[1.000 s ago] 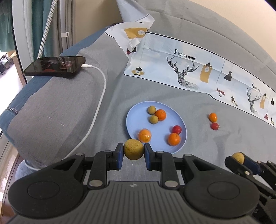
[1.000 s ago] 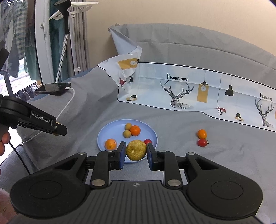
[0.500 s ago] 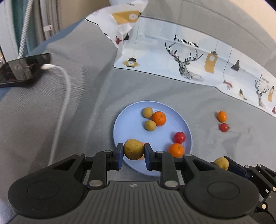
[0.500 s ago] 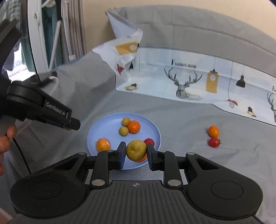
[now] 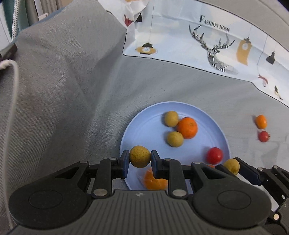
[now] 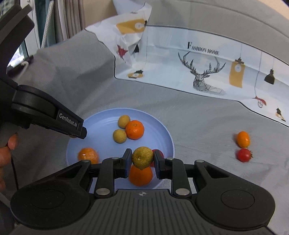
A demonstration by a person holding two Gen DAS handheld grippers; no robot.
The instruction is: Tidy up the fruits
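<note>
A grey bedspread [image 5: 75,86] printed "FASHION HOME" is carrying a blue plate [image 6: 101,119] of fruit. Both grippers are tilting down over the plate's near rim: the left gripper [image 5: 140,157] is pinching a yellow-green fruit [image 5: 140,156], the right gripper [image 6: 142,157] a second yellow-green fruit [image 6: 142,156]. The right fingers are partly hiding an orange [image 6: 140,176]; "GenRobot.AI" is showing on the left gripper's side.

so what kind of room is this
Probably a bedroom: the blue plate of fruit sits on a grey bedspread, with a deer-print sheet behind and curtains nearby.
</note>
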